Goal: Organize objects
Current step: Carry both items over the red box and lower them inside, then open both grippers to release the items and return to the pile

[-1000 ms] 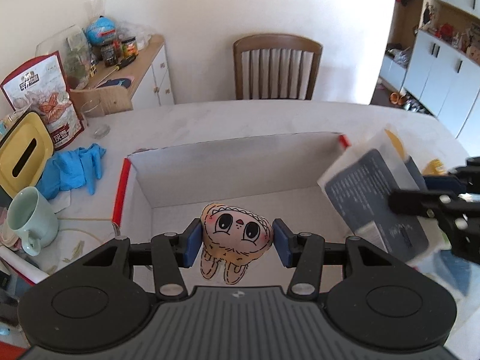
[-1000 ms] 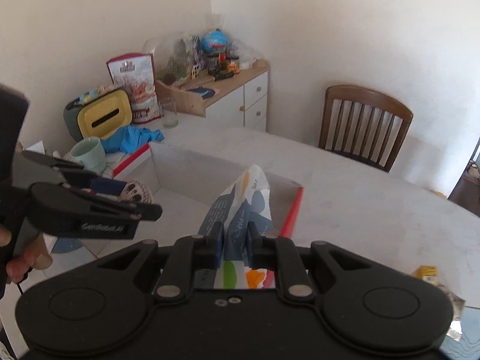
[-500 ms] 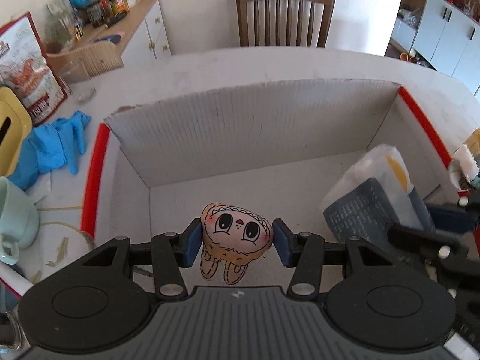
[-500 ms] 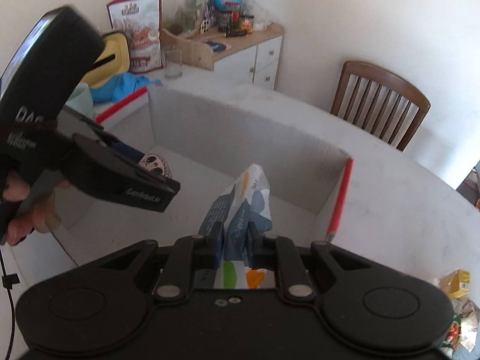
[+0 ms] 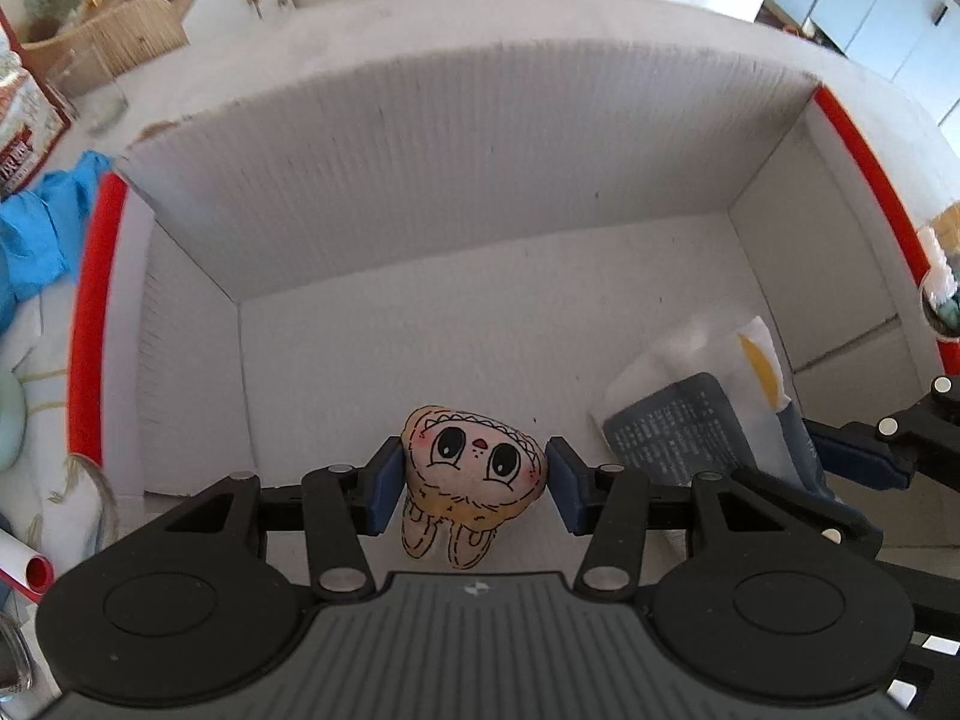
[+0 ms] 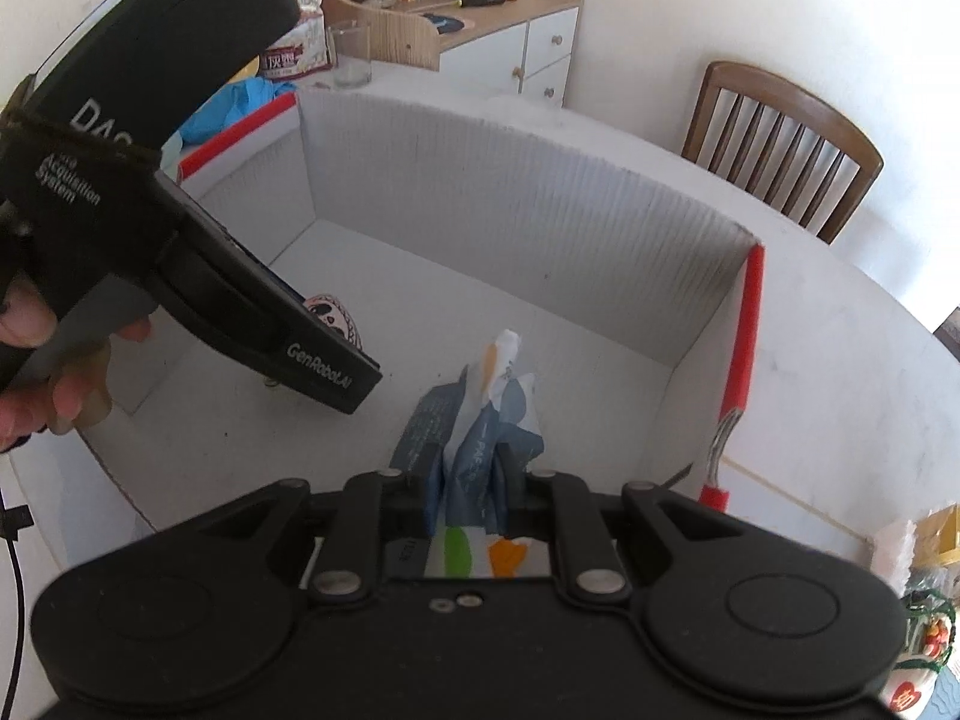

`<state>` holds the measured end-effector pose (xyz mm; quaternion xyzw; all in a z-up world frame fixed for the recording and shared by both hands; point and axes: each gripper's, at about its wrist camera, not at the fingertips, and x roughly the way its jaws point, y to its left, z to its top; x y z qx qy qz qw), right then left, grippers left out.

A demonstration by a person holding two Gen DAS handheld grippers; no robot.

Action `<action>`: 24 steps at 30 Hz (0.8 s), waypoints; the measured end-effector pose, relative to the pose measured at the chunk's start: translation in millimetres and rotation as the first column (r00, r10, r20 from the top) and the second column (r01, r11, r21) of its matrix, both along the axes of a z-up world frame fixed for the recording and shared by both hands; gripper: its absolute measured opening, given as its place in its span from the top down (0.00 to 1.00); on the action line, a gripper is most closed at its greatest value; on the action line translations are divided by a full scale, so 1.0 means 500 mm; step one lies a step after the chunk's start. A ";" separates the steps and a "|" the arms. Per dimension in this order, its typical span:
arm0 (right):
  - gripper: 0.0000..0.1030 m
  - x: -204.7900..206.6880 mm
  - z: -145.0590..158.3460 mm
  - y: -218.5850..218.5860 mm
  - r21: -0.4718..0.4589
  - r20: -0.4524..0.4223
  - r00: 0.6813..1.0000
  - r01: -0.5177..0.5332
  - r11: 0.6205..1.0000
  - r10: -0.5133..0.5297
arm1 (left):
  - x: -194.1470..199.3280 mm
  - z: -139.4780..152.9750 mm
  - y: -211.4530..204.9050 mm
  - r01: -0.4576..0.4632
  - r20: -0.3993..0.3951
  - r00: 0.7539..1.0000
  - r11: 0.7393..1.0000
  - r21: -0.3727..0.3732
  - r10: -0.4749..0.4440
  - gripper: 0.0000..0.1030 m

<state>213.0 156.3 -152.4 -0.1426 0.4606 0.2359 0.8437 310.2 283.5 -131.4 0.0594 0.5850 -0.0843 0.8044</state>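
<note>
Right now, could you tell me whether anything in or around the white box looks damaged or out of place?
Nothing stands out. The white box looks intact. The left gripper holds the small plush toy and the right gripper pinches the crumpled tissue packet, both down inside the box. The clutter beyond the box sits on the table, not spilled.

White walls (image 6: 750, 12); wooden chair (image 6: 780, 144) behind table (image 6: 840, 360); white cabinet (image 6: 534, 54) w/ clutter.
</note>
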 end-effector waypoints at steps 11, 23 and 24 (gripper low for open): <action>0.77 0.012 0.000 -0.004 0.019 -0.036 0.999 0.017 1.000 -0.016 | 0.009 -0.010 0.021 -0.045 -0.050 0.998 0.998 -0.035 0.043 0.41; 0.58 -0.004 0.055 -0.038 0.102 0.018 0.999 0.034 0.994 -0.036 | -0.028 0.047 0.023 -0.076 0.116 0.990 0.996 -0.048 0.081 0.35; 0.58 -0.010 0.058 -0.043 0.109 0.021 0.999 0.035 0.993 -0.037 | -0.033 0.053 0.022 -0.080 0.130 0.988 0.995 -0.052 0.086 0.35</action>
